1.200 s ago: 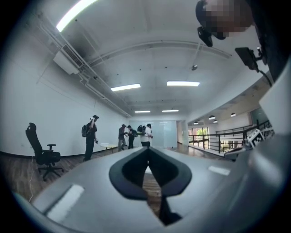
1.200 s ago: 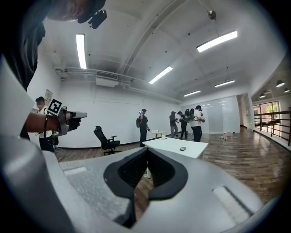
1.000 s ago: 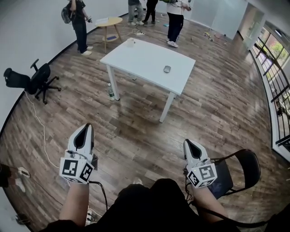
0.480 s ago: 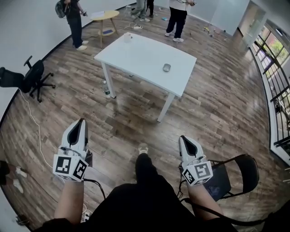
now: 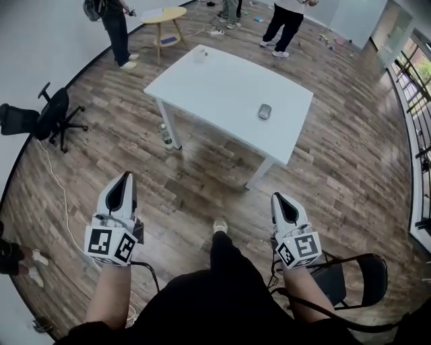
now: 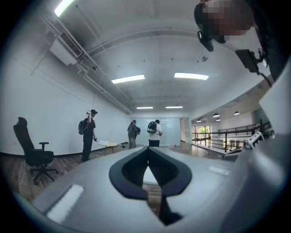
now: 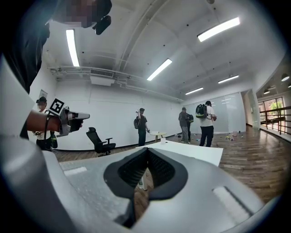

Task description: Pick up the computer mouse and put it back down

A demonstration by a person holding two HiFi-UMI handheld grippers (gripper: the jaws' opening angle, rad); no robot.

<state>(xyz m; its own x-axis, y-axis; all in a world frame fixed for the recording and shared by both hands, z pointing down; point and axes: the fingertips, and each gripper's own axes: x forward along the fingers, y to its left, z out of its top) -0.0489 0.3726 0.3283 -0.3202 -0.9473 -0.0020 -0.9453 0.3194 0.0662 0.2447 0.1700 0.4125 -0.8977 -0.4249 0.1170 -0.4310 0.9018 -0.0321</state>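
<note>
Standing on a wooden floor (image 5: 337, 155), a person is holding a pair of tongs in each hand, facing a white surface (image 5: 215, 87). The left tongs (image 5: 126, 176) are sitting closed, tips together with nothing between them. The right tongs (image 5: 278, 197) are likewise pressing shut on nothing. Both are pointing toward the surface and hanging well apart from it.

The computer mouse (image 5: 264, 111) is lying untouched on the surface, near its right-hand edge. A small white cup (image 5: 199, 55) is standing at the surface's far left corner, and a bottle (image 5: 164, 137) is standing on the floor beside its near left leg.

A black office chair (image 5: 40, 118) is sitting well to the left of the surface. A round yellow side table (image 5: 163, 15) is standing beyond the surface's far left corner, and people (image 5: 288, 17) are standing past the surface's far side.
</note>
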